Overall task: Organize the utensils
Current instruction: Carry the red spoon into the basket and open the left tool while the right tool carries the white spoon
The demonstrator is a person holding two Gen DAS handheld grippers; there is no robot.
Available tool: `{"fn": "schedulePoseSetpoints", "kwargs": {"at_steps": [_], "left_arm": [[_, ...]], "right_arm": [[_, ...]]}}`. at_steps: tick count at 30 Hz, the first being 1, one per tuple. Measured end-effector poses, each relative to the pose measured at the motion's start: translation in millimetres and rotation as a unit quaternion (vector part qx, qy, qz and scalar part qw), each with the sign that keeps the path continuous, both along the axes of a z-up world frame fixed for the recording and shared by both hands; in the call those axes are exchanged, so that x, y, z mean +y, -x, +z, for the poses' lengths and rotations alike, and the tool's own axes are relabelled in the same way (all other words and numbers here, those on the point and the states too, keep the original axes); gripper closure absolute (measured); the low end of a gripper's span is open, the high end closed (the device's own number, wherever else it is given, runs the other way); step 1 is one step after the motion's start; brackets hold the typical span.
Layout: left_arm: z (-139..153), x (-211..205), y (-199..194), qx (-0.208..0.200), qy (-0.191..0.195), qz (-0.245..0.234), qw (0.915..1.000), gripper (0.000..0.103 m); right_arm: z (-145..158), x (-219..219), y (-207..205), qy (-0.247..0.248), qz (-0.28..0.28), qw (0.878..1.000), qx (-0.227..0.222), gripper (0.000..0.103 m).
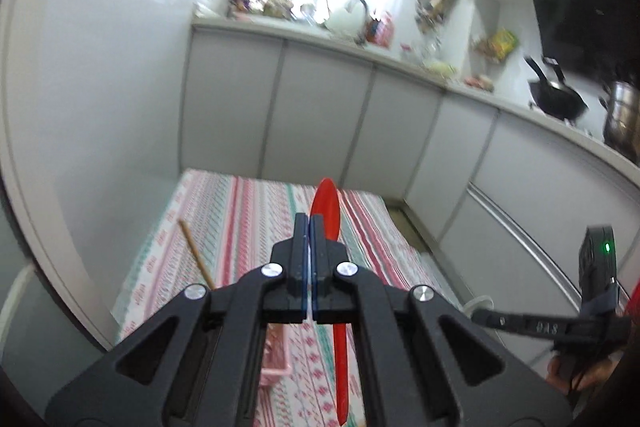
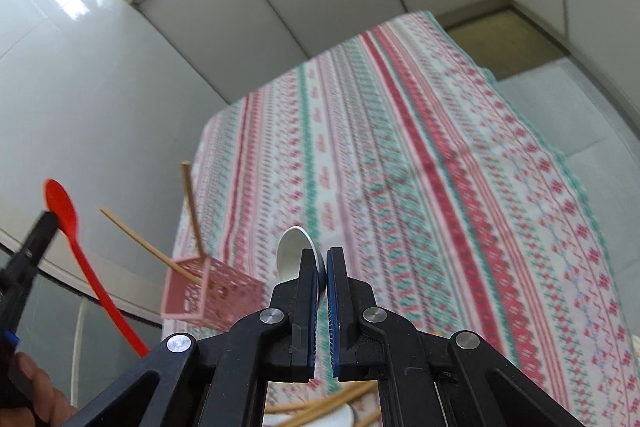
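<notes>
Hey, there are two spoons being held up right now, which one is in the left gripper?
The red spoon: long, thin-handled, clamped in the left gripper. The other, a white spoon, sits in the right gripper.

My left view looks nearly level over the table (image 1: 248, 211) toward the counter (image 1: 400, 63); my right tilts down closer (both share the basket (image 2: 212, 291)).

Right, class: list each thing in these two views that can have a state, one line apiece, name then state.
Left hand-held gripper: shut on red spoon, lifted.
Right hand-held gripper: shut on white spoon, lifted.
Pink basket: on the tablecloth, holding two chopsticks.
</notes>
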State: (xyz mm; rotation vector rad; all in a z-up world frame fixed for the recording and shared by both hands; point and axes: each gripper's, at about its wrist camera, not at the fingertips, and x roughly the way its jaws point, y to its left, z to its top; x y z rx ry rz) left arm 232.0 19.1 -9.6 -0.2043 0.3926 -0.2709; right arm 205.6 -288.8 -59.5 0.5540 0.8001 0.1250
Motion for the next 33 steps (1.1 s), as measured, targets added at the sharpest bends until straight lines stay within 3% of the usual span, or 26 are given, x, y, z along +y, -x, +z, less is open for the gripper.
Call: {"fn": "schedulePoseSetpoints", "kwargs": {"at_steps": [7,16,25,33], "left_arm": [[-7.7,13.8,-14.0,-0.067,-0.016,0.082,0.9942,0.102],[-48.1,2.3,-33.0,-0.092,-0.074,0.098,0.9882,0.102],[-70.5,10.2,-28.5,-0.076,-0.087,0.105,0.9878,0.102],[-86.6,5.4,-40.4,-0.013,-0.077,0.084,0.9934,0.102]], "right_arm": [[-2.3,18.0,-13.3,-0.009,0.006,1.000,-0.010,0.099],[-5.6,23.7,-21.1,-0.007,0.003,1.000,-0.015,0.099],[-4.9,26.6,-22.2,-0.003,0.005,1.000,-0.018,0.099],[-4.4,33.2,-21.4,0.002,0.003,1.000,-0.017,0.099]]}}
